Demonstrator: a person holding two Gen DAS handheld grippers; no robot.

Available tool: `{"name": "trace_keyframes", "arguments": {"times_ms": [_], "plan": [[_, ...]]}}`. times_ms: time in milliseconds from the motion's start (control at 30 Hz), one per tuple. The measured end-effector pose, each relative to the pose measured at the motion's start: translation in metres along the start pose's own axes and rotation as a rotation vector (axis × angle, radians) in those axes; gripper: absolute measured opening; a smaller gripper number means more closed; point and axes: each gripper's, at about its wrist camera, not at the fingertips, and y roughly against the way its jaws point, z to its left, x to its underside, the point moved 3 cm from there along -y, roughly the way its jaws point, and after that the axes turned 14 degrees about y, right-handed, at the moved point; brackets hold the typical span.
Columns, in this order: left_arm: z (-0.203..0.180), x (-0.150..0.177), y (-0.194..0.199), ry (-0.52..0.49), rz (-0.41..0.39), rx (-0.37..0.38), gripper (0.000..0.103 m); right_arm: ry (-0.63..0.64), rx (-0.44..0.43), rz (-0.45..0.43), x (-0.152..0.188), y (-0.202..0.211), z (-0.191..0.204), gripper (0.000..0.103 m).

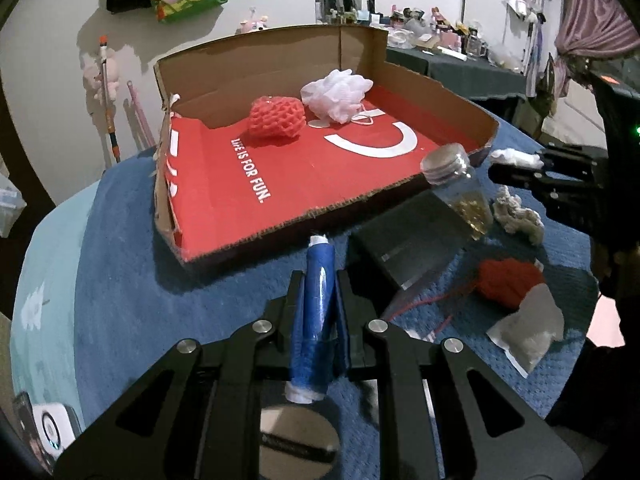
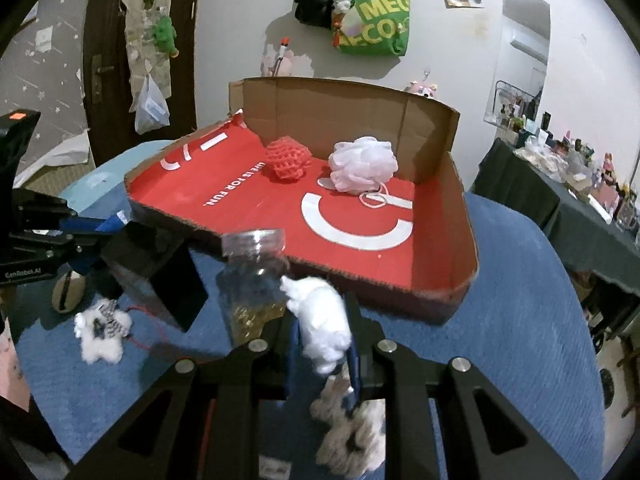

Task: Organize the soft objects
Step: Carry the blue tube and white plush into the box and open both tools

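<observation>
My left gripper (image 1: 318, 280) is shut on a blue roll (image 1: 316, 308) with white ends, held above the blue cloth just in front of the cardboard tray (image 1: 280, 92). My right gripper (image 2: 320, 312) is shut on a white cotton wad (image 2: 320, 320), held near the tray's front edge; it also shows in the left wrist view (image 1: 520, 164). In the red-floored tray lie a red foam net (image 1: 276, 117) and a white mesh puff (image 1: 338, 94). A red yarn ball (image 1: 508, 282) and a beige knit piece (image 1: 516, 216) lie on the cloth.
A clear jar (image 1: 460, 184) with gold bits leans on a black box (image 1: 404, 240) by the tray's front. A grey pouch (image 1: 528, 332) lies at right. A white fluffy piece (image 2: 100, 332) and beige knit (image 2: 344, 432) lie on the blue cloth (image 2: 520, 280). A cluttered table (image 2: 580, 184) stands far right.
</observation>
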Motion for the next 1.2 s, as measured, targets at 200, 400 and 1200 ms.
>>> {"name": "trace_keyframes", "arguments": {"times_ms": [200,400,1200], "plan": [[0.001,-0.014,-0.008,-0.025,0.013,0.020,0.013,0.012,-0.018,0.013,-0.013,-0.013,-0.010,0.021],[0.001,-0.030,-0.012,-0.033,0.011,0.043,0.013,-0.016,-0.067,0.003,-0.024,-0.021,-0.020,0.021],[0.017,-0.097,-0.098,-0.065,0.091,-0.075,0.013,0.041,0.009,0.215,-0.047,-0.115,-0.060,0.023]]}}
